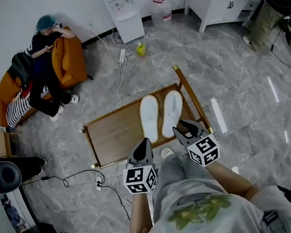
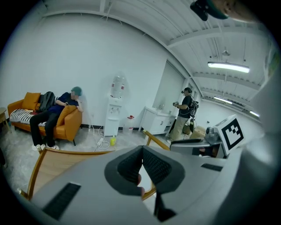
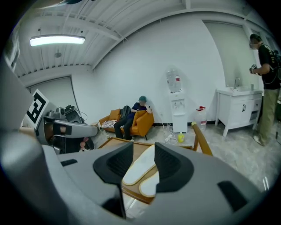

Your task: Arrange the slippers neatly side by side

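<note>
Surface: wooden table [image 1: 114,137], centre frame, on grey marble floor [image 1: 235,94].
Load: I count two white slippers [image 1: 148,112], side by side, table's right half.

Grey marble-tile floor [image 1: 245,93], plain white walls [image 1: 4,29]. Orange sofa [image 1: 71,61] against the wall, person [image 1: 44,51] seated on it. White water dispenser [image 1: 124,13] with spare jug [image 1: 161,11] just beside, white cabinet [image 1: 216,1] further right, second person [image 2: 184,110] standing at it. Low wooden table [image 1: 116,134] mid-floor. Power strip [image 1: 123,55] and cables on the floor. Ceiling strip light [image 2: 228,67] on.
</note>
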Demonstrator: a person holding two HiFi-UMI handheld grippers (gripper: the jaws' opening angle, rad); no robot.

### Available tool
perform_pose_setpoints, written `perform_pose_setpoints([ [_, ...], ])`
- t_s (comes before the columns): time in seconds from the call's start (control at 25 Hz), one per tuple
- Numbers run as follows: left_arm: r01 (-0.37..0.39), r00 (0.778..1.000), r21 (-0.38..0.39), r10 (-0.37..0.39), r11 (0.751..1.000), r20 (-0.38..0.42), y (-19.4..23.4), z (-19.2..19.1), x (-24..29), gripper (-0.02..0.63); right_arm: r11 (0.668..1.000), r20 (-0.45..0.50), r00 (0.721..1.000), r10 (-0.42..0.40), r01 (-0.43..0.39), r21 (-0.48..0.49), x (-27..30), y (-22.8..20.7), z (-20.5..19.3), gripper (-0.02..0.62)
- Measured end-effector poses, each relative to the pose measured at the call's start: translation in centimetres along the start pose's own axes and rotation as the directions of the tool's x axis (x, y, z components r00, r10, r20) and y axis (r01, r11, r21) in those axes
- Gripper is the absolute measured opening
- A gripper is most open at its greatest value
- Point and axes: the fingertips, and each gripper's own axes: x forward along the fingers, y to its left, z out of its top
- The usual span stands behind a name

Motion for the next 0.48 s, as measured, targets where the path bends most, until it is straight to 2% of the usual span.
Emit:
perform_pose_setpoints([
  [0.48, 0.019, 0.997, 0.036, -0.017, 0.999, -0.071, 1.5, -3.0, 4.2, 0.015, 0.992, -0.08, 0.994, -0.077, 0.084, 0.09, 5.2, -3.8, -4.1, 0.148],
])
